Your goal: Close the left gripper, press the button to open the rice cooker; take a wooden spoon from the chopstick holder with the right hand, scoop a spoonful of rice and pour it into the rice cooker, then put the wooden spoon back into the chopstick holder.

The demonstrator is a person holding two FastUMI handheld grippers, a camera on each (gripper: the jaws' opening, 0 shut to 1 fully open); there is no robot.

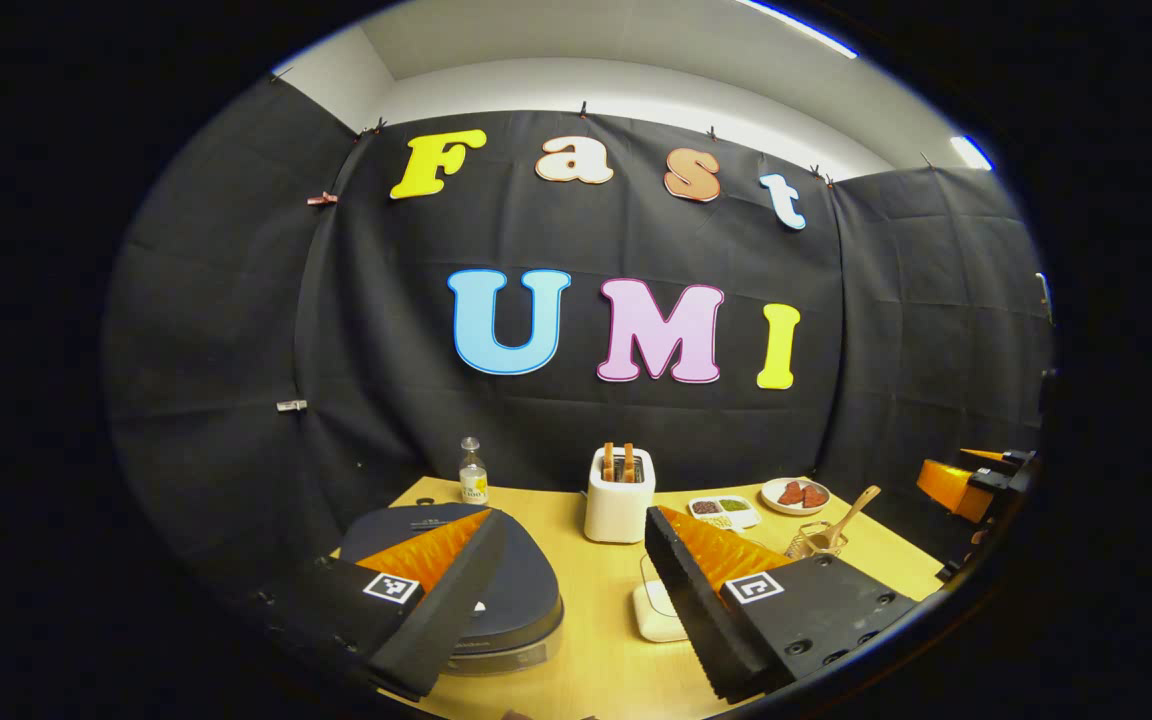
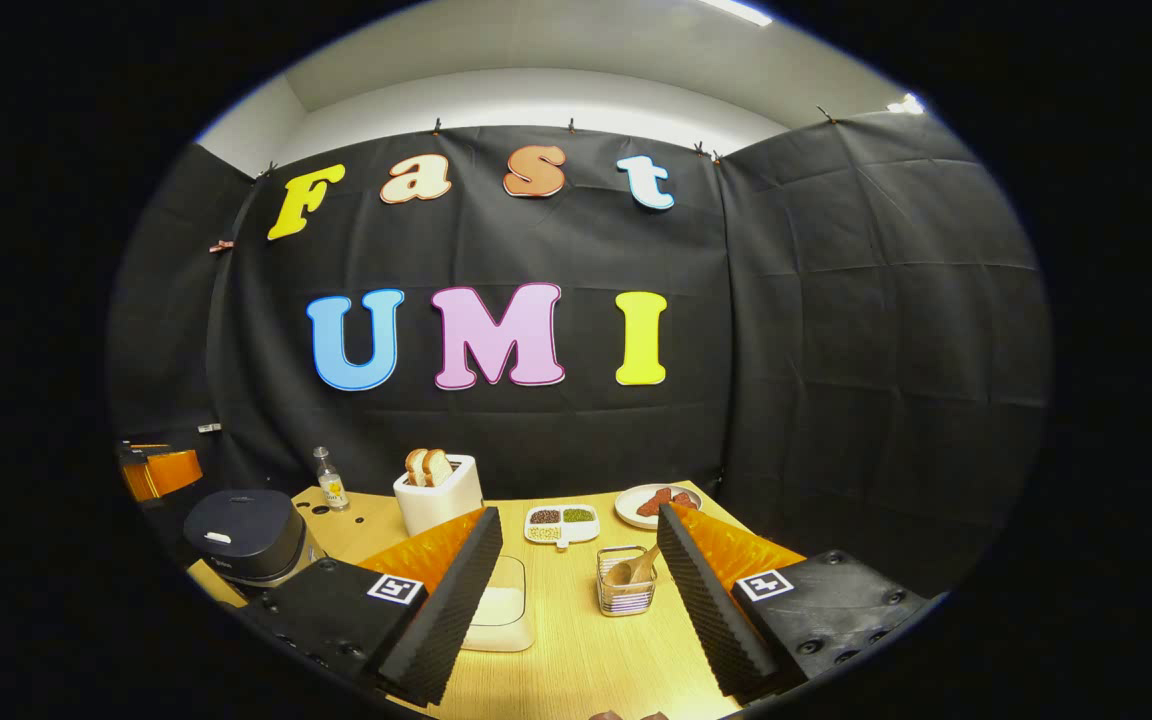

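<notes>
Left gripper view. My left gripper (image 1: 576, 590) hangs above the near part of the table (image 1: 596, 640), fingers spread wide, nothing between them. Under my left finger (image 1: 446, 600) sits the rice cooker (image 1: 526, 590), lid down, at the table's near left part. A white container (image 1: 654, 612) lies between my fingers, partly hidden by the right one. At the table's far edge: a small bottle (image 1: 473, 473) toward the left corner, a white toaster (image 1: 620, 493) with bread slices standing in it, a divided dish (image 1: 724, 511) and a plate (image 1: 795, 495) of reddish food toward the right. The wire chopstick holder (image 1: 816, 541) stands near the right edge, the wooden spoon (image 1: 851, 517) leaning out of it. My right gripper (image 1: 971, 482) shows off the table's right edge; how far it is open I cannot tell from here.

Right gripper view. My right gripper (image 2: 581, 590) is also wide open and empty. The chopstick holder (image 2: 626, 581) stands between its fingers on the middle of the table (image 2: 576, 660), the wooden spoon (image 2: 631, 570) inside it, bowl up. The white container (image 2: 498, 605) holds rice and lies just beside my left finger (image 2: 451, 600). The rice cooker (image 2: 246, 535) sits closed at the left edge. Bottle (image 2: 330, 479), toaster (image 2: 438, 493), divided dish (image 2: 562, 523) and plate (image 2: 658, 503) line the far edge. My left gripper (image 2: 161, 470) shows beyond the left edge.
</notes>
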